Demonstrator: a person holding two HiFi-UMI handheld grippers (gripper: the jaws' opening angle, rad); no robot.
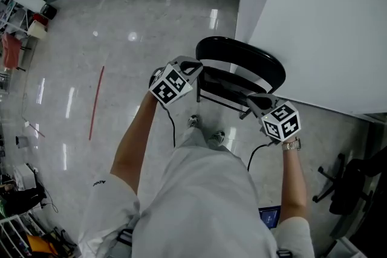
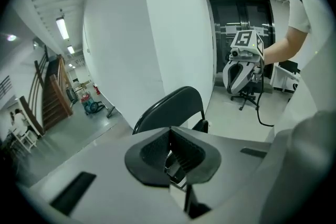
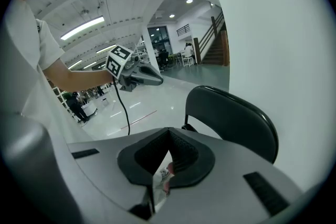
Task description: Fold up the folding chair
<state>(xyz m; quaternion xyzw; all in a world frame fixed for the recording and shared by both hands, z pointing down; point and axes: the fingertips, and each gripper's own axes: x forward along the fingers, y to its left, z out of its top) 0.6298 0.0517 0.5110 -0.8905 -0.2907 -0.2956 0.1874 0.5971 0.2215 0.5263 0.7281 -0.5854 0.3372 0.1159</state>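
The black folding chair (image 1: 242, 60) stands against the white wall, its curved backrest toward the wall and the seat (image 1: 227, 90) showing as a narrow dark strip under it. My left gripper (image 1: 195, 66) hovers by the chair's left side, jaws shut with nothing between them. My right gripper (image 1: 254, 101) hangs at the chair's right front corner, also shut and empty. In the left gripper view the backrest (image 2: 168, 107) rises just past the closed jaws (image 2: 170, 152). The right gripper view shows the backrest (image 3: 233, 118) beyond the closed jaws (image 3: 168, 157). Neither gripper touches the chair.
A white wall (image 1: 314, 21) stands right behind the chair. A black office chair (image 1: 351, 184) sits at the right edge. A red line (image 1: 97, 103) marks the shiny floor to the left, with clutter along the far left edge. The person's shoes (image 1: 205, 130) are in front of the chair.
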